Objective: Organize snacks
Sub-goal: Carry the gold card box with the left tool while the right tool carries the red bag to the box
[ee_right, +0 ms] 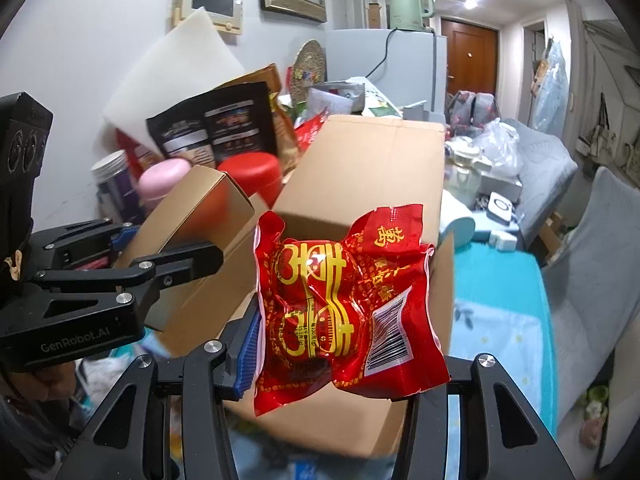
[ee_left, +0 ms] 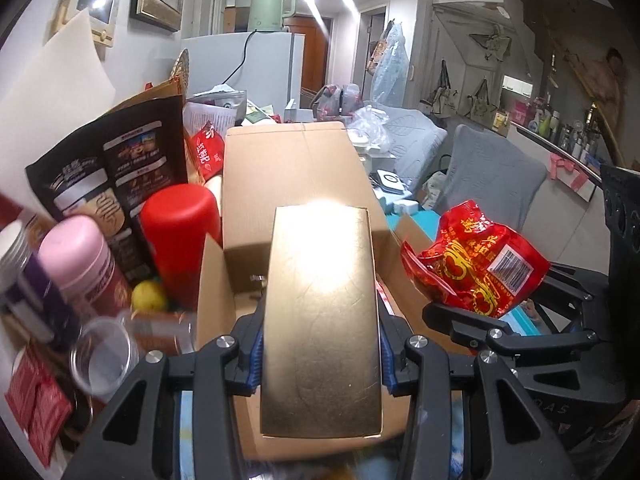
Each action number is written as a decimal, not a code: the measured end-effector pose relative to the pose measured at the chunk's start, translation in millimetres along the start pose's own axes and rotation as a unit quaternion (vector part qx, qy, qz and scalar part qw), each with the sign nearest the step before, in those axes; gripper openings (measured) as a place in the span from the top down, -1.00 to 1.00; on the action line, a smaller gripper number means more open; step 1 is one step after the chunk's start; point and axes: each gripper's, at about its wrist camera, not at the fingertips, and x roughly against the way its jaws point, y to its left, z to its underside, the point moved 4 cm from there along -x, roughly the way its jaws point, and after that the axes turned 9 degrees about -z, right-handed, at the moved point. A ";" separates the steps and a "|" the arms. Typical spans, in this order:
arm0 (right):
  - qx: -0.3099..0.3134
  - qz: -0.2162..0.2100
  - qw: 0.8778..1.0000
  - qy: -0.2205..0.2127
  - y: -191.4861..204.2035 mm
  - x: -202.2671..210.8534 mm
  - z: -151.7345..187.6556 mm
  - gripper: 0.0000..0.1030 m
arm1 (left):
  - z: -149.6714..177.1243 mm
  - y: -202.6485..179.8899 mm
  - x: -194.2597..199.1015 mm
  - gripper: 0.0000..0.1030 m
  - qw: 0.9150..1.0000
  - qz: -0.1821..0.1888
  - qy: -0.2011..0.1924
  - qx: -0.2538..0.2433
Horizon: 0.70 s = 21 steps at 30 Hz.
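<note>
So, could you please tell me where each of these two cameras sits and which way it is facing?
Left wrist: on the left gripper, looking along its fingers, which clamp a gold box, toward the cardboard box; the right gripper shows alongside.
Right wrist: on the right gripper, looking along its fingers, which clamp a red snack bag, toward the cardboard box; the left gripper shows alongside.
Shared: cardboard box, red canister, green kettle.

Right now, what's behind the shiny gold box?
Behind the gold box, held in the left gripper, stands a big cardboard box. The gold box covers most of its opening, so what is inside cannot be seen.
</note>
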 end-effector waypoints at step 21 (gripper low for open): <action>-0.030 0.022 0.997 0.064 -58.2 -101.2 -35.0 0.08 | -32.3 27.5 -128.1 0.16 0.994 -0.058 0.091 0.012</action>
